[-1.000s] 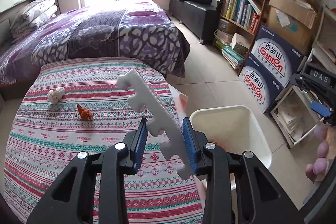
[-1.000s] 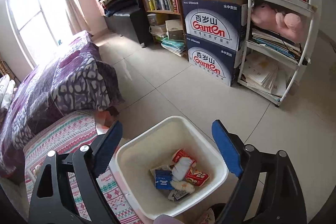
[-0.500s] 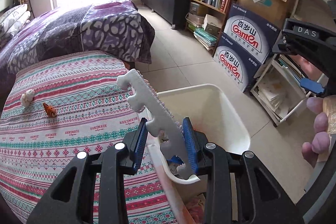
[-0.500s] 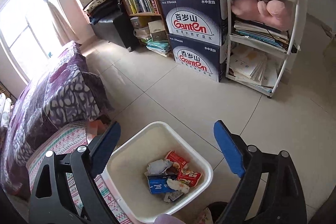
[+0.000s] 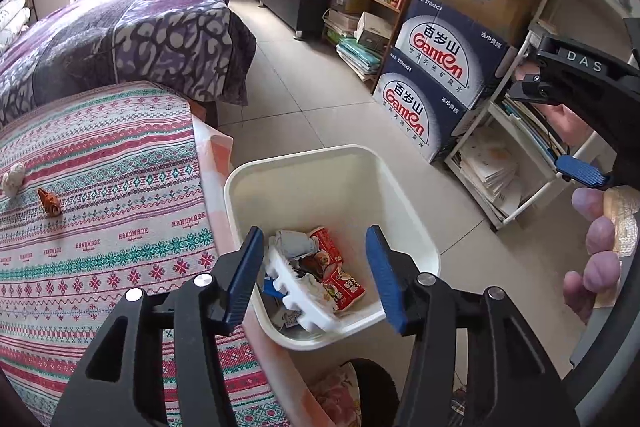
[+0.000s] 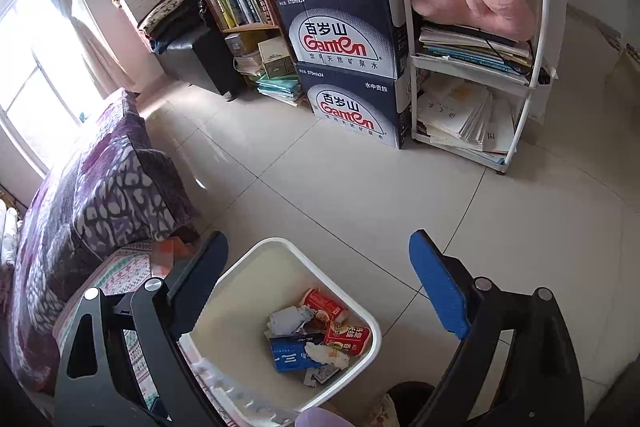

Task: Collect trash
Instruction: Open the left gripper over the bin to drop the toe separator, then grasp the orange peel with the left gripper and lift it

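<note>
Your left gripper (image 5: 316,277) is spread wide over the white bin (image 5: 400,211); the long white foam piece (image 5: 298,289) is lying inside, slanting from far-left to near-right. Your right gripper (image 6: 320,287) is also spread wide

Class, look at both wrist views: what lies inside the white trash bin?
Inside the white trash bin: a white foam strip, crumpled grey paper, red snack wrappers, a blue carton and a tissue wad. Anything underneath this pile is covered.
</note>
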Motion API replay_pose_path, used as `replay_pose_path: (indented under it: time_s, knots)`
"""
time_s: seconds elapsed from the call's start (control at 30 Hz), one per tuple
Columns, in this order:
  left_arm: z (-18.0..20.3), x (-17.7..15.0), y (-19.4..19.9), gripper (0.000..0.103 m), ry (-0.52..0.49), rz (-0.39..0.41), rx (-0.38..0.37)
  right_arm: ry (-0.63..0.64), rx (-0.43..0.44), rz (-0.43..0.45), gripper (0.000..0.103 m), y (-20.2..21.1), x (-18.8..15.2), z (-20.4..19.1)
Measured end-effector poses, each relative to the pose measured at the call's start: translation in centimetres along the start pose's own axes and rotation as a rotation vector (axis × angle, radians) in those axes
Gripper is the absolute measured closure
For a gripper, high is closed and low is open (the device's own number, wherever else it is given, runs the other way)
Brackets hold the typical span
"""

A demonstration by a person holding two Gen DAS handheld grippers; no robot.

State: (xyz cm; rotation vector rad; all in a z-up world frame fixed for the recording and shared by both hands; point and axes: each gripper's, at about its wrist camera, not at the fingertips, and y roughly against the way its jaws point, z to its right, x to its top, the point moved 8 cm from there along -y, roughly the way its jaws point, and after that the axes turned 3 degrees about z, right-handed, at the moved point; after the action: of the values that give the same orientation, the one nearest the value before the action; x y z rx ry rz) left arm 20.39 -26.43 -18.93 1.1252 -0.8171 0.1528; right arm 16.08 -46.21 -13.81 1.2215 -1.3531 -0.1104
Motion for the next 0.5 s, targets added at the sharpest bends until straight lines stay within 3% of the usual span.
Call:
replay_pose_path:
  time_s: [0.3,0.5]
  knots:
    - [-3.2,0.4,0.1,0.042,0.043,0.006,0.072,0.057,-0.001,-0.017,0.01,-0.3,-1.2,-1.7]
    - [-8.6,0.1,-0.7,0.034,0.136,-0.03,0.199,0.116,-0.007,-0.049,0.009,-0.7,-2.4,-3.3]
